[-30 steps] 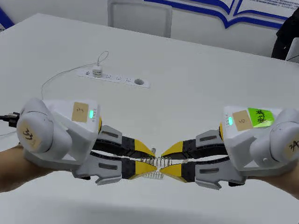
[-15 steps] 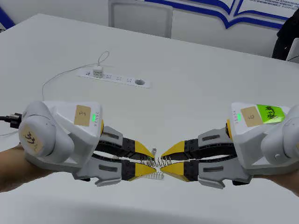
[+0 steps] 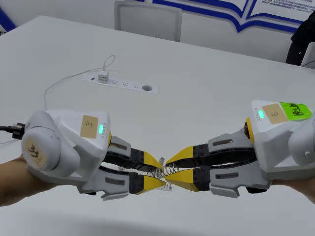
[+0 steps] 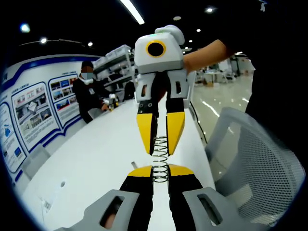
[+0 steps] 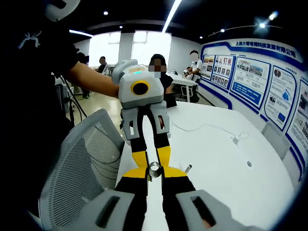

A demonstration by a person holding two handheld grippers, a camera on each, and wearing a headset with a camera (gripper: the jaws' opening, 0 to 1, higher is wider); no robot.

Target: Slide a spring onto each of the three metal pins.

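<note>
**Spring bridged between two facing grippers**

Each gripper body bears a tan sticker, and the right one also a green sticker. The handwriting on them is too small to read. Both grippers are held level and low over the white table (image 3: 206, 98), nose to nose, nearer the person than the power strip (image 3: 120, 82) and well apart from it. The left gripper (image 4: 160, 172) and right gripper (image 5: 154, 172) each pinch one end of the spring (image 4: 160, 156). Its long axis runs straight from one gripper to the other.
</note>
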